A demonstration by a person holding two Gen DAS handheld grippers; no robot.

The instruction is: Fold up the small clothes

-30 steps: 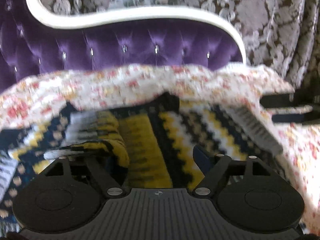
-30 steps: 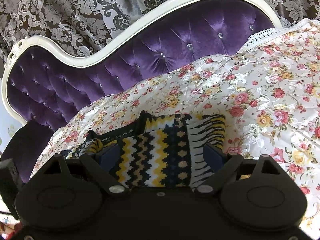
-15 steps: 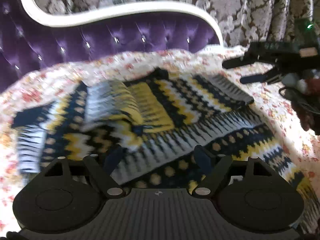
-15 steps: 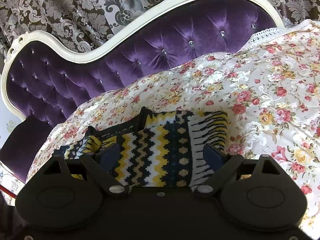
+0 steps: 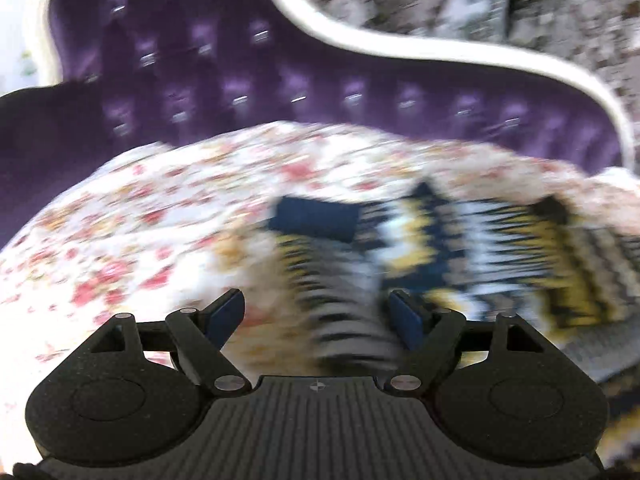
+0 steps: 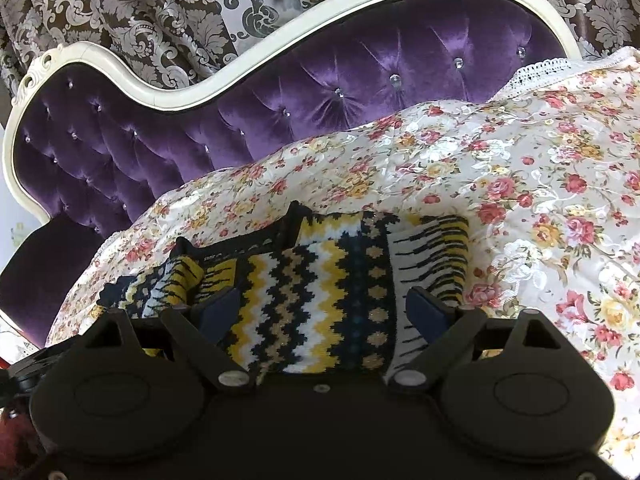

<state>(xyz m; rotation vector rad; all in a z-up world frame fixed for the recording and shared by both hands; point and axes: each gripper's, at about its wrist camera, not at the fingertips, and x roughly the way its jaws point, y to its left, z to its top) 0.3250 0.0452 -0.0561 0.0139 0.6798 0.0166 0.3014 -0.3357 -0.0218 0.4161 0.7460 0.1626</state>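
**Patterned knit garment on the floral bed cover, both grippers spread wide**

The navy, yellow and white zigzag-patterned knitted garment lies on the cream floral-printed bed cover, partly folded on itself, with a dark ribbed edge at its far side and a fold of striped knit at its right edge; behind it rises the purple button-tufted velvet headboard with a cream curved frame, and behind that hangs a brown and silver damask curtain.

The right gripper sits low over the near part of the garment; its two blue-padded fingers stand well apart with the zigzag knit between them, and they clamp nothing; whether the pads touch the cloth cannot be told.

The left wrist view is smeared by blur; there the left gripper also has its fingers spread wide, holding nothing; a striped end of the garment lies between and beyond them, nearer the right finger, while the bed cover fills the left side; the rest of the garment stretches away to the right; the headboard and curtain stand behind.
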